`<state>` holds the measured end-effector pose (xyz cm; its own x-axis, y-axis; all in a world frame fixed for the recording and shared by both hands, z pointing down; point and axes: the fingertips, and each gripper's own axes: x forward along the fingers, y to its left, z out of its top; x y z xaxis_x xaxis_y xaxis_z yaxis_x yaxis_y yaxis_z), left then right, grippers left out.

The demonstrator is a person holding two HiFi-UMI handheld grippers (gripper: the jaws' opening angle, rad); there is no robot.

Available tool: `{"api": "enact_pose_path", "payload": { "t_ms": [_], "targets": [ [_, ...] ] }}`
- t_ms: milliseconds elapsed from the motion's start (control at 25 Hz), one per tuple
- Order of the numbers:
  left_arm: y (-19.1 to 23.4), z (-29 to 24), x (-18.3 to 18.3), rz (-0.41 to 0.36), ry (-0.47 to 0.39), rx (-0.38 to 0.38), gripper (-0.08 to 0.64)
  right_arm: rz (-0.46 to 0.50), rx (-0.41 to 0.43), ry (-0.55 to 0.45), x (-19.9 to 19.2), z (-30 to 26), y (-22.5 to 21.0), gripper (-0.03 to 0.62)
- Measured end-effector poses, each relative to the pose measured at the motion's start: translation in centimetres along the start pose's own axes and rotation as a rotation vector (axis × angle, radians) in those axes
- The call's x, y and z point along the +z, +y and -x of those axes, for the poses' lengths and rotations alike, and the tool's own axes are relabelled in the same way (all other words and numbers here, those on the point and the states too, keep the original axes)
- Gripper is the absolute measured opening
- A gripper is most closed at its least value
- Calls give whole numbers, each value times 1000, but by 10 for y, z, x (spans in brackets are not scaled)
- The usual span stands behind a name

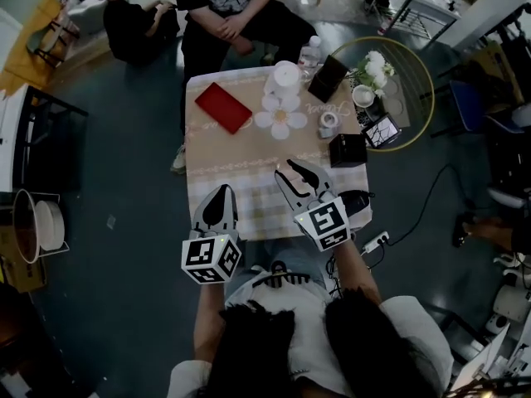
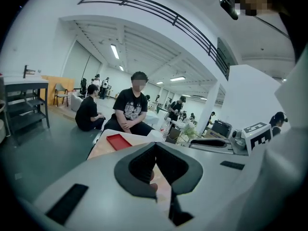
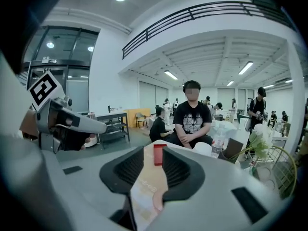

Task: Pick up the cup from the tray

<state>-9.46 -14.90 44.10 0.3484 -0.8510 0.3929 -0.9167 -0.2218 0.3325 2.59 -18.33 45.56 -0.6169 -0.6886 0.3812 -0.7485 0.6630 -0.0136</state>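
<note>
White cup (image 1: 285, 78): on the far half of the table (image 1: 241, 160), at the far edge of the flower-shaped tray (image 1: 280, 119). Whether it stands on the tray or just behind it, I cannot tell. Untouched.
Small cup (image 1: 328, 124): on the cloth just beside the same tray; may also be the one meant.
Red tray (image 1: 222, 107): flat, to the left of the flower-shaped tray, nothing visible on it.
Progress: nothing done yet, as far as the views show. Approach, grasp and lift all remain. Both grippers hang over the near edge of the table, well apart from either cup.
Right gripper (image 1: 292, 169): fingers partly apart with a narrow gap. Only cloth and the distant red tray show through it. Holds nothing, touches nothing.
Left gripper (image 1: 220, 191): fingers together at the tips, nothing between them.
Judgement: the right gripper is better placed, and its gap looks too narrow for the white cup's body.
</note>
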Motion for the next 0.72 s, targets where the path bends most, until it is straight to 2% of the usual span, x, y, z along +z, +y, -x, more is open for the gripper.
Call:
{"api": "enact_pose_path", "payload": {
  "t_ms": [160,200,400,720],
  "targets": [
    [-10,5,-3,-8,-2,-33,8,-19,-39,-24,11,12,5,21],
    [-12,7,-4,-7,-2,-40,8,-26,-43,-29,14,15,8,11],
    [-23,11,-2,-21,-13,-77,8,-20,-59,-43,24,24,16,8],
    [-37,17,-1,-44,-16,-113,8,-7,-100,5,14,32,26,6]
  ]
}}
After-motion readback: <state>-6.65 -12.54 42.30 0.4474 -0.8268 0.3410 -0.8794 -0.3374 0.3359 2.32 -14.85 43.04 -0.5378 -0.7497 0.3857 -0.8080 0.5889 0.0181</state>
